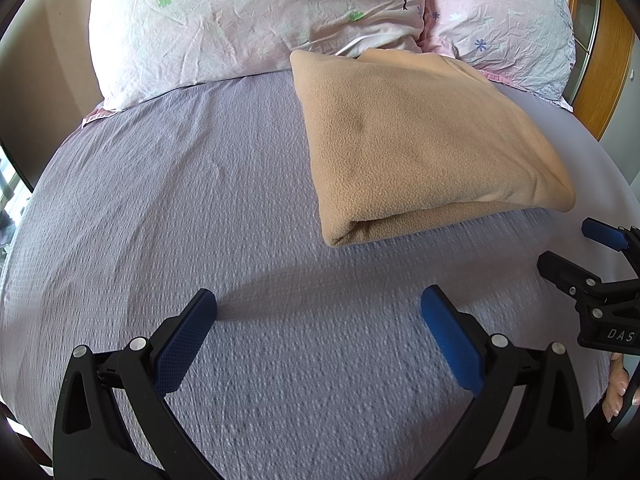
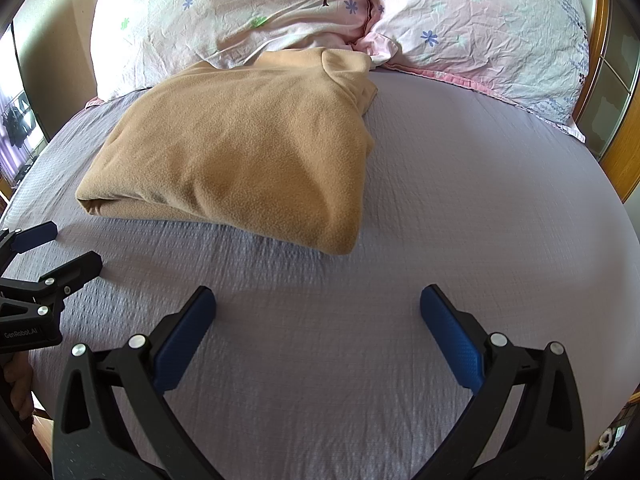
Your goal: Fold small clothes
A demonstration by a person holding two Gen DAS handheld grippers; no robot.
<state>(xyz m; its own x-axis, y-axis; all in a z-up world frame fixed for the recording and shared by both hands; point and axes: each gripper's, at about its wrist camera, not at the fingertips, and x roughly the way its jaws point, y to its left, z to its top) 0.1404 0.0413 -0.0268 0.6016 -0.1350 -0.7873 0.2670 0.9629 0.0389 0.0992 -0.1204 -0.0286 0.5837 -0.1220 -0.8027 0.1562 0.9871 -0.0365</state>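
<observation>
A tan fleece garment [image 1: 424, 144] lies folded into a thick rectangle on the lilac bedsheet [image 1: 200, 200], its far edge against the pillows. It also shows in the right wrist view [image 2: 240, 152]. My left gripper [image 1: 318, 312] is open and empty, low over the sheet, short of the garment's near edge. My right gripper [image 2: 318, 308] is open and empty, also short of the garment. The right gripper shows at the right edge of the left wrist view [image 1: 576, 248], and the left gripper at the left edge of the right wrist view [image 2: 64, 248]; both are apart from the cloth.
Two pink floral pillows [image 1: 248, 20] [image 1: 508, 24] lie across the head of the bed. A wooden frame [image 1: 608, 80] stands at the right. The bedsheet [image 2: 480, 200] spreads around the garment. A window shows at the far left [image 2: 16, 128].
</observation>
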